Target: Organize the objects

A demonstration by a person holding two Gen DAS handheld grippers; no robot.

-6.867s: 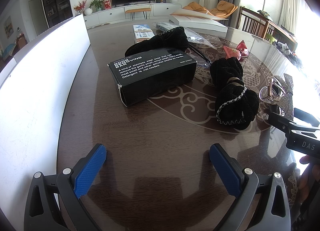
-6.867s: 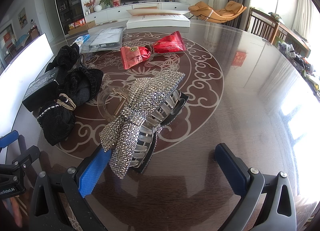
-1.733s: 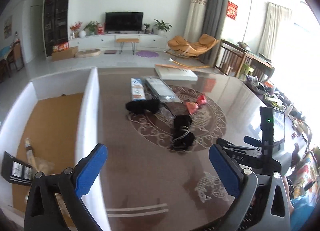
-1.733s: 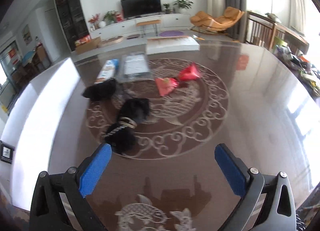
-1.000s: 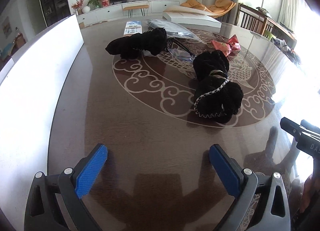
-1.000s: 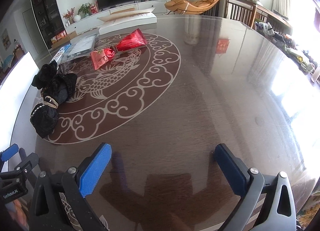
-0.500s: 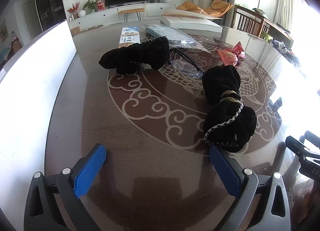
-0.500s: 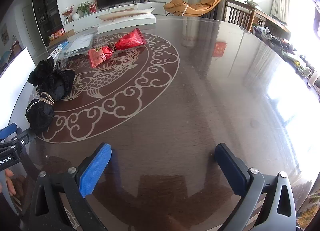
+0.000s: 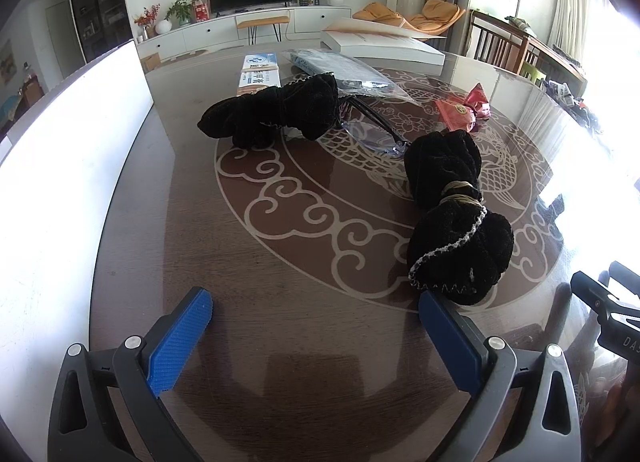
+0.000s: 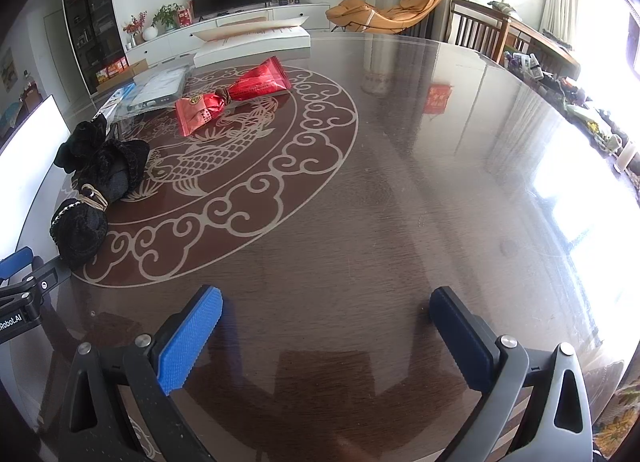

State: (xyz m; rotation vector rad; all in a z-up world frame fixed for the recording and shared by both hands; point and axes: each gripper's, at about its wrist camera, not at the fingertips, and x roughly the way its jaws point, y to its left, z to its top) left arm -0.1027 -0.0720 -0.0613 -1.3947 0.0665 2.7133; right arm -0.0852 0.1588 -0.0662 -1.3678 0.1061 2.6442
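the left tongs (image 9: 316, 316) hang low over the dark glossy desk (image 9: 280, 262) with their blue pads spread wide and nothing between them; the right-hand pad (image 9: 442, 326) sits just beside the near end of a black velvet bow (image 9: 456, 218), whether touching it cannot be told. the right tongs (image 10: 326, 316) are likewise spread wide and empty above a bare stretch of desk, with the bow well off to their left (image 10: 92, 190). the bow lies on the pale scroll pattern, cinched at its middle by a gold band. a white box wall (image 9: 60, 182) runs along the desk's left edge; its inside is out of sight. farther on lie a pair of glasses (image 9: 376, 134), a second black velvet piece (image 9: 276, 112) and red wrapped sweets (image 10: 236, 96). beyond those sit a clear plastic packet (image 9: 340, 68), a blue and white carton (image 9: 260, 72) and a flat white box (image 9: 380, 44).
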